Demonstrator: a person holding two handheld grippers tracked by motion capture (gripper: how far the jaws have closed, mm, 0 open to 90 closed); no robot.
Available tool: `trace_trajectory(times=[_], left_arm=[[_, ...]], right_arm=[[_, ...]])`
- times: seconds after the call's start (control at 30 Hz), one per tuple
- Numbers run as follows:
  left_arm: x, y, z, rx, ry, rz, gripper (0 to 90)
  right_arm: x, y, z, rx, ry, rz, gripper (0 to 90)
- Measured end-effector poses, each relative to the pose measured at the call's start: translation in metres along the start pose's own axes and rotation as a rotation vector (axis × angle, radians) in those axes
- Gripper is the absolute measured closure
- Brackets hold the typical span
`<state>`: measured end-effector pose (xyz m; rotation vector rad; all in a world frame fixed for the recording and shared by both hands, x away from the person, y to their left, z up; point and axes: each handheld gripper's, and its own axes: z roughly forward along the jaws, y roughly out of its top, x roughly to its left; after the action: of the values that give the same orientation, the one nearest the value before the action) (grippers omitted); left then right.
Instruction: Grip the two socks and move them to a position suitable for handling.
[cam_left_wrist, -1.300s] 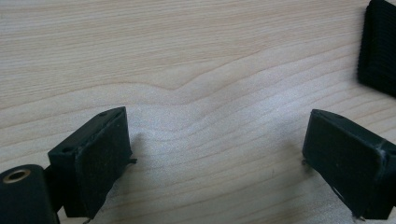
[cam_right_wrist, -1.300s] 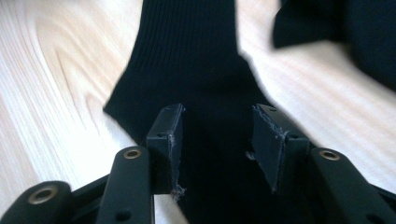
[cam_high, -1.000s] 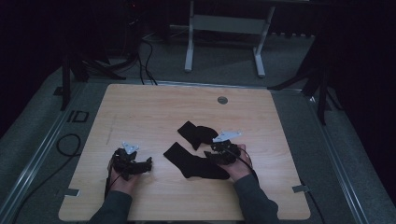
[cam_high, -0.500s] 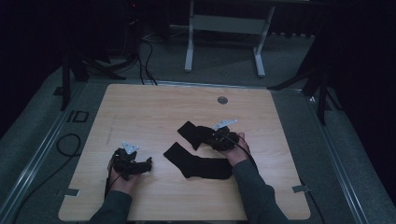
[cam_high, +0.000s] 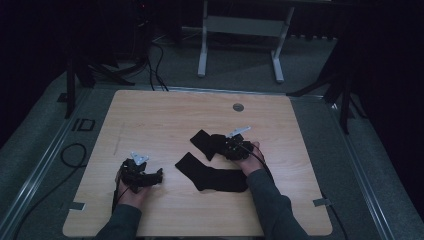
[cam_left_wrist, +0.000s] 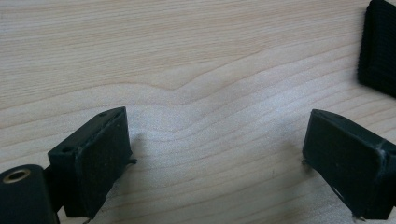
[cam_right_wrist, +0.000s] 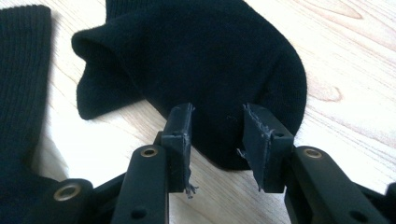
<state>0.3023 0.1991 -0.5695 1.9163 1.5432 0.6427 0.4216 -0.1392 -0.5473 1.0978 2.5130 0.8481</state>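
Two black socks lie on the wooden table (cam_high: 150, 120). The nearer sock (cam_high: 212, 175) lies flat, running left to right. Just beyond it rests the farther sock (cam_high: 204, 141), (cam_right_wrist: 201, 60). My right gripper (cam_high: 223, 146) is at the farther sock's right end. In the right gripper view its jaws (cam_right_wrist: 217, 123) stand narrowly open, straddling that sock's rounded edge without pinching it. The nearer sock's ribbed part (cam_right_wrist: 21, 70) shows at left there. My left gripper (cam_high: 158, 176), (cam_left_wrist: 217, 135) rests wide open over bare wood, left of the nearer sock, whose corner (cam_left_wrist: 380, 46) is at the upper right.
A round grommet (cam_high: 238, 107) sits in the table near its far edge. Beyond the table stands a metal frame (cam_high: 240, 27). Cables (cam_high: 75, 152) lie on the floor at left. Tape tabs (cam_high: 321, 202) mark the front corners.
My right gripper has moved from the nearer sock up and slightly left to the farther sock's end. The left gripper has stayed in place.
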Motion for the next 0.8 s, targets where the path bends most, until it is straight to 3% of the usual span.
trace_trajectory(times=[0.37,0.8], left_arm=[[0.0000,0.0000,0.0000,0.000,0.000,0.000,7.9],[0.0000,0.0000,0.0000,0.000,0.000,0.000,7.9]], right_arm=[[0.0002,0.0018,-0.0005,0.017,-0.024,-0.019,81.8],[-0.0003,-0.0002,-0.0072,-0.003,0.000,0.000,86.0]])
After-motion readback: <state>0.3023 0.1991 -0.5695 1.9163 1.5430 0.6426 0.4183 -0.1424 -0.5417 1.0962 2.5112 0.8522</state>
